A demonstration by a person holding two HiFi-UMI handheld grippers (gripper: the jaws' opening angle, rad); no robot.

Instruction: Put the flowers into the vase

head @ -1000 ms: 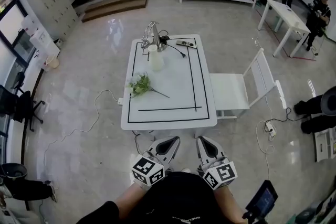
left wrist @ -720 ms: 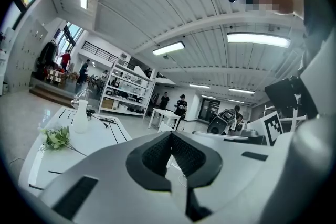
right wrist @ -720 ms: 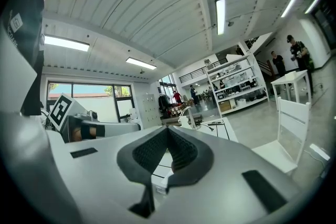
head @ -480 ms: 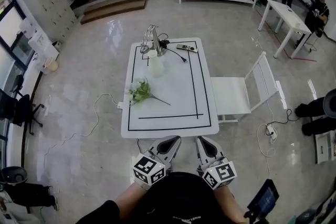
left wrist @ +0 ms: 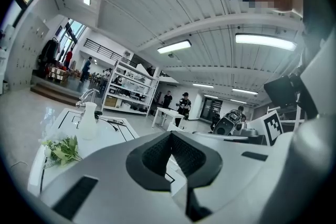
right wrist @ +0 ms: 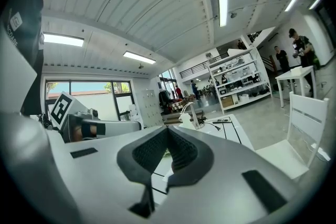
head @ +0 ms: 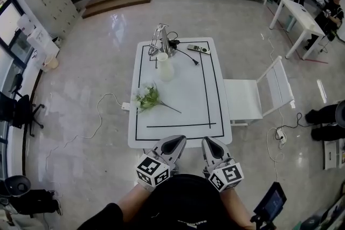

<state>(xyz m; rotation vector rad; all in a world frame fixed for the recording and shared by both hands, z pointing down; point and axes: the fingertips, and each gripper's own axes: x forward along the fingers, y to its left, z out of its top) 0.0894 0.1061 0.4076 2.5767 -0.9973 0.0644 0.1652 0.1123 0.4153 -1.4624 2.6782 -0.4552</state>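
Observation:
A bunch of white flowers with green leaves (head: 146, 98) lies on the left side of the white table (head: 183, 137), its stem pointing right. The white vase (head: 165, 66) stands upright farther back, near the table's middle. My left gripper (head: 178, 139) and right gripper (head: 207, 141) hover side by side at the table's near edge, both shut with nothing in them. In the left gripper view the shut jaws of my left gripper (left wrist: 170, 132) point over the table, with the flowers (left wrist: 63, 148) and the vase (left wrist: 88, 120) ahead to the left. The right gripper (right wrist: 168, 128) is shut too, and the vase (right wrist: 186, 118) shows far ahead.
A metal stand (head: 160, 39), a remote (head: 198, 49) and a black cable lie at the table's far end. A white chair (head: 259, 95) stands against the table's right side. Cables and a power strip (head: 278, 133) lie on the floor. People stand at the back right.
The table has drawn nearer in the head view. Both grippers now reach its near edge, still side by side and shut. Flowers and vase have not moved on the table.

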